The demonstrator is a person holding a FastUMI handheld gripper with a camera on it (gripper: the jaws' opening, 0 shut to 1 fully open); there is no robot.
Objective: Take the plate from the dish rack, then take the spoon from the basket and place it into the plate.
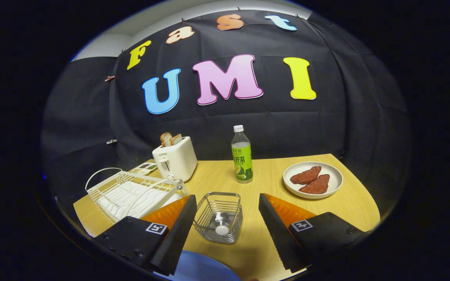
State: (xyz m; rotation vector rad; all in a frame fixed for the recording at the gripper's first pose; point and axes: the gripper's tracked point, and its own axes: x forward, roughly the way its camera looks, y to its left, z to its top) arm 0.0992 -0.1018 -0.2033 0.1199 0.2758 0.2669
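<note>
Jaws (225,230) stand wide open, holding nothing, with one wire basket (218,217) sitting between the two fingers on the wooden bench (260,249). One spoon (222,228) lies inside that basket, its pale round bowl resting on the basket floor. Nearest of all, below the basket and between the finger bases, the curved edge of one blue plate (199,269) shows on the bench; only part of it can be seen. Beside the left finger, and partly behind it, stands one white wire dish rack (131,191), its slots holding no plate that I can make out. Just beyond the rack sits one white toaster (175,159) with two slices of bread (170,138) poking up from its top. A small flat item lies between the rack and the toaster, too small to tell what it is. Ahead of the basket, farther along the bench, stands one upright bottle (242,154) with a green label and a white cap. To the right of the bottle, beyond the right finger, rests one white plate (313,180) carrying two reddish-brown pieces of food (311,179), lying side by side and touching. Black cloth hangs behind the bench as the back wall.
</note>
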